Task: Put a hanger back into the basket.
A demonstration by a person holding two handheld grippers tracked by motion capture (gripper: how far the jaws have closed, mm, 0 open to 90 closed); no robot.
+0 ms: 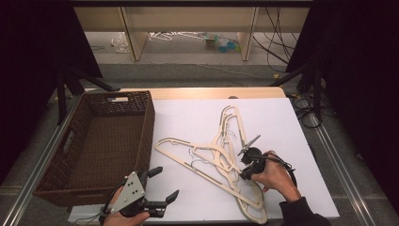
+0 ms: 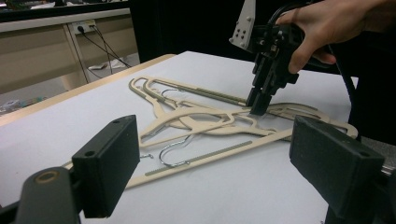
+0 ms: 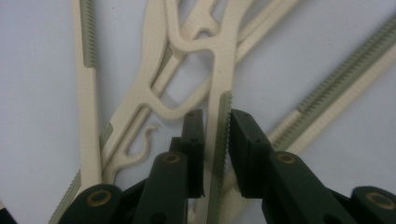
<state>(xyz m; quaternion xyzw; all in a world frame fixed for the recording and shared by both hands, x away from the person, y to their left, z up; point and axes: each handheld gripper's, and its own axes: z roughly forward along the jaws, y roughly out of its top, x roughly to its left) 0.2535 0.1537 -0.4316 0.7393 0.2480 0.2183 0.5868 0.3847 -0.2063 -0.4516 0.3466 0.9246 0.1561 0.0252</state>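
Right of the wicker basket (image 1: 101, 141), the right gripper (image 3: 215, 140) is closing narrowly around one hanger (image 3: 223, 116) bar, seemingly untouched; the left gripper (image 1: 160, 184) is gaping wide near the basket.

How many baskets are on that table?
1: a dark woven basket on the table's left side, beside the pile of hangers. It looks empty; nothing suggests another hidden one.

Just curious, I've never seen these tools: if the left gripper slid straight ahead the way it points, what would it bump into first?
Probably the pile of hangers; the left gripper is open and aimed across bare table at them.
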